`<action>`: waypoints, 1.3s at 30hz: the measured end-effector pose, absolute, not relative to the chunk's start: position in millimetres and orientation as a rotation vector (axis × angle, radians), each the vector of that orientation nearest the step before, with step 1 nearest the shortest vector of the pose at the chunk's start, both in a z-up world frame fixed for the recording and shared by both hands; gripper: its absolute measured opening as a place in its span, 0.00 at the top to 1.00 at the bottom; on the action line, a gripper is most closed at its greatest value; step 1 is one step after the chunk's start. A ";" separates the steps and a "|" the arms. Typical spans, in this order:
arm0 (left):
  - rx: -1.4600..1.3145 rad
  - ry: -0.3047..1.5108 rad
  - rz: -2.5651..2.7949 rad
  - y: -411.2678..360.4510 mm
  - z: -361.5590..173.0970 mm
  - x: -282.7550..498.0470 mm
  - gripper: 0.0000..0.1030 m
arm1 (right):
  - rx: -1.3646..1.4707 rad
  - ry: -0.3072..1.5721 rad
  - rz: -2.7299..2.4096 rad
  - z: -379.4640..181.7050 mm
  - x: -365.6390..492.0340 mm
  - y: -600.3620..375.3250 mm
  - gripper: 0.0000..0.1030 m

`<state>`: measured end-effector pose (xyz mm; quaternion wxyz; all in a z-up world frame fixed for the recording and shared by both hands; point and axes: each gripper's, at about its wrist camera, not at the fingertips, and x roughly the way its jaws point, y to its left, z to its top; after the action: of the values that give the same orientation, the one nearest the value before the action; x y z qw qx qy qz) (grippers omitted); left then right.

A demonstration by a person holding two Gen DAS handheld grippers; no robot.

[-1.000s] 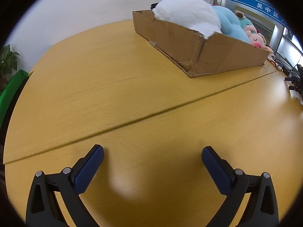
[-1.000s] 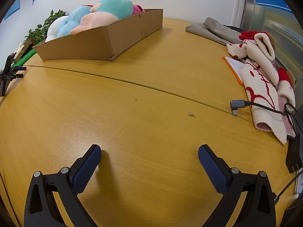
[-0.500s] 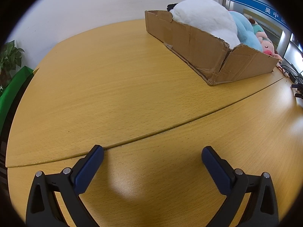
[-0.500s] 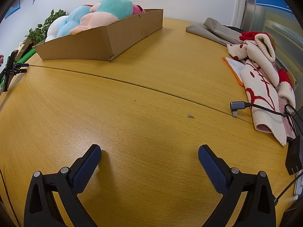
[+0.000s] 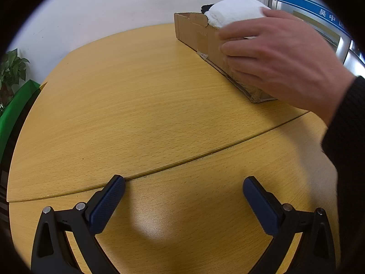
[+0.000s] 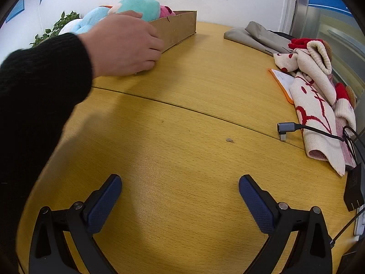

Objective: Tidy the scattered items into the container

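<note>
so both claws are just parked low over the bare tabletop (image 5: pixel 136 105), left gripper (image 5: pixel 183 198) spread wide with nothing in it, right gripper (image 6: pixel 180 196) same deal, apart and empty. the cardboard box (image 5: pixel 196 32) sits toward the far edge of the tabletop and it's already stuffed: white plush (image 5: pixel 232 11) at one end, a teal plush (image 6: pixel 139 5) and a light blue one (image 6: pixel 91 19) heaped above the rim. a bare hand (image 6: pixel 123 45) in a black sleeve (image 6: pixel 41 73) is on the box wall, looks like it's grabbing or shifting it. my worry is if that box gets dragged or tipped, the plush piled over the rim could roll right back out, since nothing holds it in. also the scarf (image 6: pixel 312 96) and the usb cable (image 6: pixel 287 129) near the right edge aren't in the box, and it's not obvious they're part of the job.
</note>
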<state>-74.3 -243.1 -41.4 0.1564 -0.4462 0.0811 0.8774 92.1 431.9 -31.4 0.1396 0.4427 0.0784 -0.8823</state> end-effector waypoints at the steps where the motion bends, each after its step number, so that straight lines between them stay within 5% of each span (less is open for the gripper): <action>1: -1.278 0.232 2.512 -243.0 -41.4 -74.4 0.00 | 1.279 0.227 -2.549 -31.5 92.1 431.9 0.00; 39: -1.279 0.233 2.510 -239.8 -40.9 -76.3 0.00 | 1.275 0.231 -2.541 -32.0 93.1 431.9 0.00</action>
<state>-76.3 -239.8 -40.9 0.1566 -0.4468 0.0815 0.8771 93.1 431.9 -32.0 0.1443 0.4423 0.0803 -0.8815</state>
